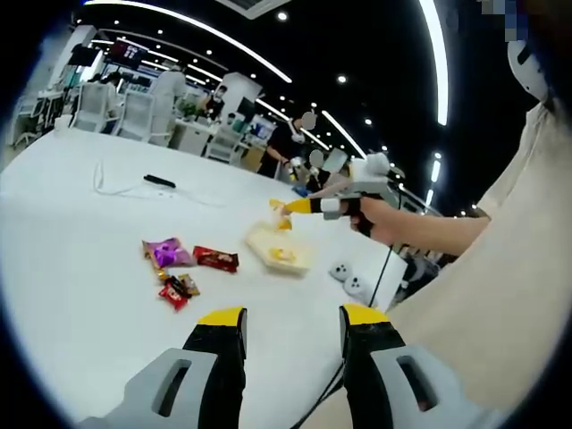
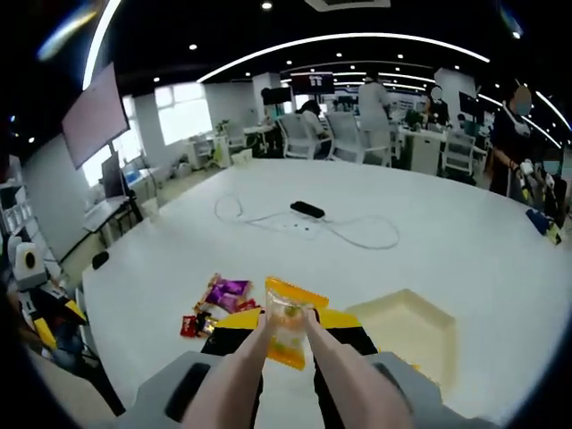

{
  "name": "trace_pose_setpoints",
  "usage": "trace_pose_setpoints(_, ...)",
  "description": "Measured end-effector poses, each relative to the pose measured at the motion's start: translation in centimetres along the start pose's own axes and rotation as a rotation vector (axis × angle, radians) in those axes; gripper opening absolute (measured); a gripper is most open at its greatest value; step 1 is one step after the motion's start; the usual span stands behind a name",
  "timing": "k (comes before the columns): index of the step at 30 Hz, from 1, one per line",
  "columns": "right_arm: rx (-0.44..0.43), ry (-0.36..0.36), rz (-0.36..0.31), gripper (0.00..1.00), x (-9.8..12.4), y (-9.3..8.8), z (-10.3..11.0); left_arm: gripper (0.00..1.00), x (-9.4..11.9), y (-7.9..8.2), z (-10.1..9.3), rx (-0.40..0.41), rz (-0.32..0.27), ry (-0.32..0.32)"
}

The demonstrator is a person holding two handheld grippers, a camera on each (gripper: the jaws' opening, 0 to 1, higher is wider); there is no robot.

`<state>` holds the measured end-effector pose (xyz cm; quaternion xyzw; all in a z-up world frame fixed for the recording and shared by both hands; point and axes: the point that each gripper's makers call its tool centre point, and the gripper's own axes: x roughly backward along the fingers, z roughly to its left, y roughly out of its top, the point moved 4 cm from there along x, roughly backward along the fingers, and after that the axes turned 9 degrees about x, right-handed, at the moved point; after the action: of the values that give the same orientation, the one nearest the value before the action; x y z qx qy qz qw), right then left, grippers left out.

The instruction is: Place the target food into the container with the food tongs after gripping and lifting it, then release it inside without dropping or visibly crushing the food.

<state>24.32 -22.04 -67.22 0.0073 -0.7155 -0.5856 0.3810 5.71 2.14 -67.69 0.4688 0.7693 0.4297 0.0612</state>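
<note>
Right now the right gripper (image 2: pixel 288 332) is squeezing a pair of pale food tongs (image 2: pixel 268 371), whose tips are pinching an orange snack packet (image 2: pixel 288 329) lifted above the white table (image 2: pixel 465 241). The shallow yellow container (image 2: pixel 407 329) is lying just beside it, to the right. Further left, a purple packet (image 2: pixel 227 291) and red sweets (image 2: pixel 190 325) are waiting. The left gripper (image 1: pixel 290 320) is hanging spread and empty. With so thin a hold, the packet is probably at risk of slipping short of the container.
</note>
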Motion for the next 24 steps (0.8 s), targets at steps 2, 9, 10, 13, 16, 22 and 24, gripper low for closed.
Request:
trace_pose_setpoints(2,-0.008,-0.01,-0.005,0.2,0.3,-0.1,-0.6,0.4,-0.1,0.0,0.0,-0.001,0.005,0.0)
trace_pose_setpoints(9,-0.037,-0.035,-0.015,0.2,0.9,-0.4,-2.3,0.4,-0.7,-0.2,-0.5,-0.01,0.018,-0.001)
trace_pose_setpoints(10,-0.038,-0.038,-0.015,0.2,1.0,-0.4,-2.4,0.4,-0.8,-0.2,-0.6,-0.01,0.018,0.0)
trace_pose_setpoints(13,-0.04,-0.043,-0.017,0.2,1.2,-0.5,-2.8,0.4,-1.0,-0.2,-0.7,-0.012,0.019,0.001)
trace_pose_setpoints(16,-0.039,-0.046,-0.018,0.2,1.4,-0.5,-3.4,0.4,-1.2,-0.2,-0.8,-0.01,0.018,0.001)
trace_pose_setpoints(22,-0.055,-0.067,-0.03,0.2,1.8,-0.5,-4.2,0.4,-1.8,-0.2,-1.1,-0.015,0.024,-0.004)
trace_pose_setpoints(24,-0.063,-0.077,-0.037,0.2,2.0,-0.4,-4.7,0.4,-2.0,0.0,-1.2,-0.017,0.026,-0.008)
